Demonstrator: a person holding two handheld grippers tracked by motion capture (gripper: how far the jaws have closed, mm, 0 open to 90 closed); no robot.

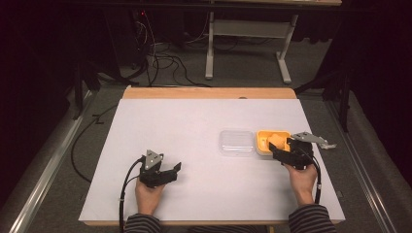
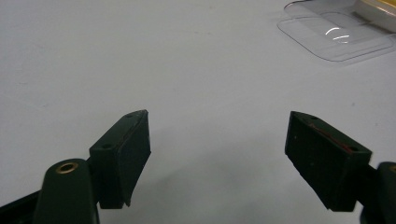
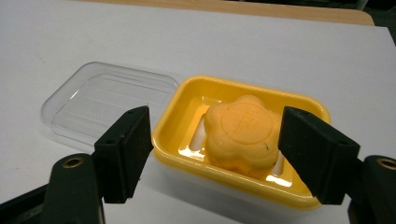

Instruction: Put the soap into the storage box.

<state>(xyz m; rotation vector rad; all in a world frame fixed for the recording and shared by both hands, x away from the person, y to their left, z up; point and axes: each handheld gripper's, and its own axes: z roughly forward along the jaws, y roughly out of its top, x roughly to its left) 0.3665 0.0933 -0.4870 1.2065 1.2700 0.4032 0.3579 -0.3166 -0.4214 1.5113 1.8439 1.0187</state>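
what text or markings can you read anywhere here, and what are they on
No text can be read.
Soap in the yellow dish: a mark is pressed into its top, too faint and blurred to read.
Clear lid: ridges but no lettering.
Tool parts, table sheet: no visible labels.

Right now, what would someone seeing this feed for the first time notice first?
The bright yellow plastic soap dish with its orange flower-shaped soap, on the right side of the white table, stands out at once. The right gripper brackets the dish's near rim, and the soap lies in the dish, past its jaws. A clear plastic lid lies just left of the dish.
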